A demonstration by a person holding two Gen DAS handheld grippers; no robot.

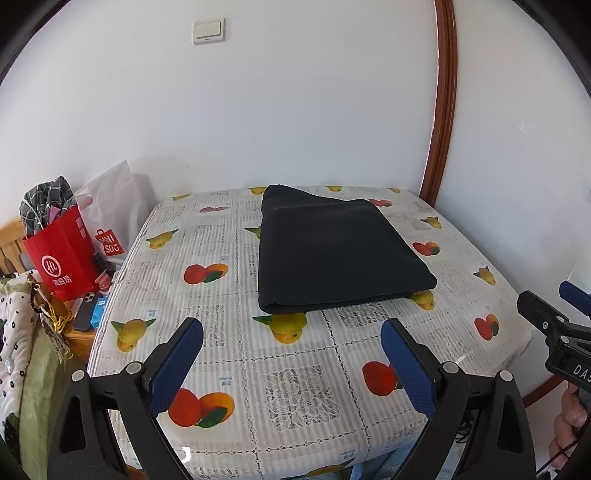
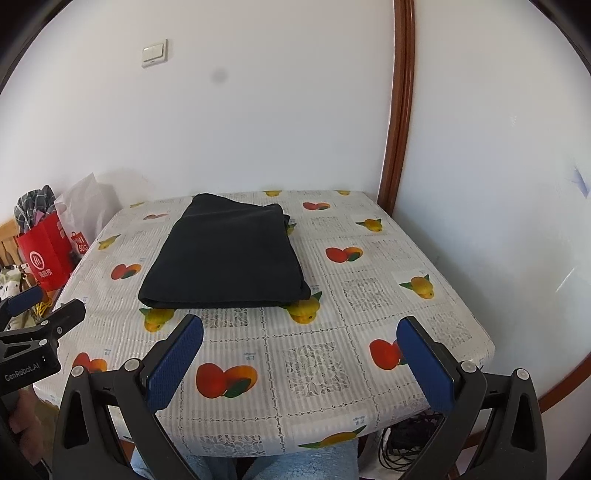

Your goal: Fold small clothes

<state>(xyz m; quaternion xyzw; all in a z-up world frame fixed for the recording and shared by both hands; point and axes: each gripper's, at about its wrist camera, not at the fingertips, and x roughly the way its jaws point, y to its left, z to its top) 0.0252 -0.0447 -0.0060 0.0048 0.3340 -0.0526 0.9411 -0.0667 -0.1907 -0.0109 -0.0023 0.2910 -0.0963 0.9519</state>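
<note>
**Dark garment folded on the tabletop, both grippers clear of it**

A dark folded garment (image 1: 338, 254) lies flat on the tabletop (image 1: 295, 369), toward the far side near the white wall, its thick folded edge facing the person. It makes a neat, roughly rectangular stack, with a narrower layer poking out at the back. The tabletop is covered with a lace-patterned cloth printed with red and yellow fruit.

The left gripper (image 1: 291, 360) hangs over the near part of the tabletop, its jaws spread wide with nothing between them — the blue pads (image 1: 173, 369) frame only bare cloth. The right gripper (image 2: 301, 363) sits just beside it, jaws likewise spread and empty, its blue pads (image 2: 173, 365) well short of the garment. Each gripper shows at the edge of the other's view, and a bit of hand grips each handle.

Off the left edge of the tabletop stand a red paper bag (image 1: 62, 258) stuffed with checked fabric and a white shopping bag (image 1: 110, 218) behind it. A light switch (image 1: 208, 31) is on the wall, and brown wooden trim (image 1: 441, 110) runs up the corner on the right.
</note>
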